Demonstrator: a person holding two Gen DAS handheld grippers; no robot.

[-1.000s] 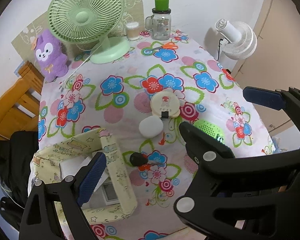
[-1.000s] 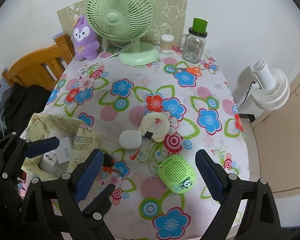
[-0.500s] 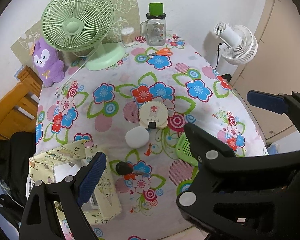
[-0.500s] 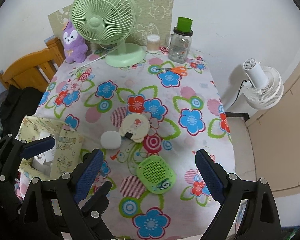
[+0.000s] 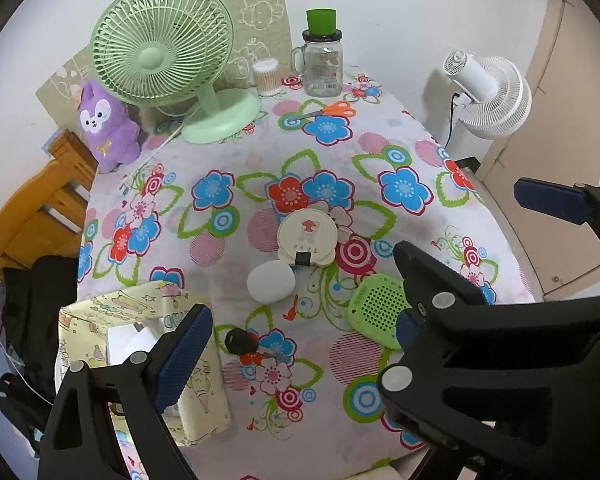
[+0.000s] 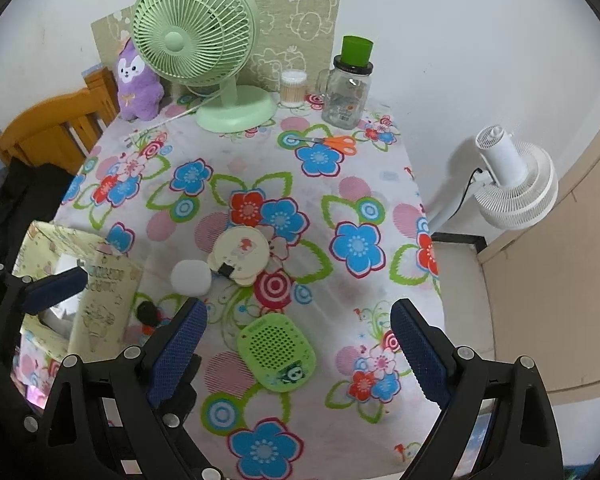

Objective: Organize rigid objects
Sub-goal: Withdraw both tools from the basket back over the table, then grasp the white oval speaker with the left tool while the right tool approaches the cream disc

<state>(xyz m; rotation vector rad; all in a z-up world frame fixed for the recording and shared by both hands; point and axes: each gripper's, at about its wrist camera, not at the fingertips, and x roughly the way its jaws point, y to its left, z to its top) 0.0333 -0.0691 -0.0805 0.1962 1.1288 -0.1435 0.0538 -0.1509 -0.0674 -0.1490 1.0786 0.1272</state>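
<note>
The flat green plastic speaker with a perforated face (image 6: 276, 352) lies directly between the fingers of the right tool (image 6: 298, 346), below them, with nothing touching it. It looks light and stiff with smooth, rounded edges, so a hold across its two long sides, kept low near the table, seems the safest; a grip on the corners would likely slip. Ahead of that tool and a little left sit a white rounded plastic case (image 6: 191, 276) and, touching or just beside it, a cream round disc with a black clip (image 6: 240, 256); both appear hard, light and easy to pinch across their width, though the case is glossy. A small black-headed key (image 5: 242, 341) lies just ahead of the left tool (image 5: 292, 308), thin and probably awkward to lift off the cloth. Left of both tools stands a yellow printed cardboard box (image 5: 140, 308), open-topped, the likely destination. Both tools stand wide apart and empty above the floral-clothed table (image 6: 340, 200).
</note>
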